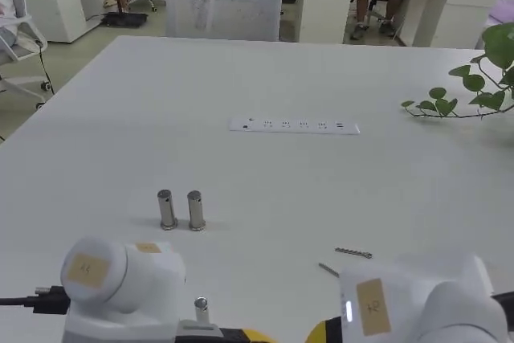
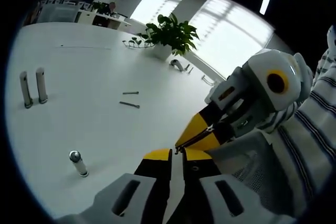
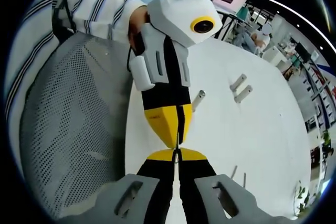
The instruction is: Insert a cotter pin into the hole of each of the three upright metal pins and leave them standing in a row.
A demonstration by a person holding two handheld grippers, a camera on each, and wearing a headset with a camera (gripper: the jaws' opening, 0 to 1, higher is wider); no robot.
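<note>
Steel on all task parts: two polished, round-capped pins (image 1: 196,210) stand upright side by side, just apart, left of the middle of the matte white worktop (image 1: 265,78). A third pin (image 1: 201,308) stands alone by the near edge, between the two gripper bodies. Two thin cotter pins (image 1: 353,253) lie flat right of middle, toward the near edge.

A flat white power strip (image 1: 293,125) mid-worktop and a leafy vine (image 1: 440,104) at the right edge are picked up in the head view. Tip detail is given by the gripper views: the left gripper (image 2: 177,155) and right gripper (image 3: 177,156) are held nose to nose at the near edge with their yellow tips touching, and each set of jaws is pressed together. Something thin may be pinched where they meet, but it is too small to confirm. A striped sleeve (image 3: 100,9) and a grey mesh chair back (image 3: 68,129) are seen in the right gripper view.
</note>
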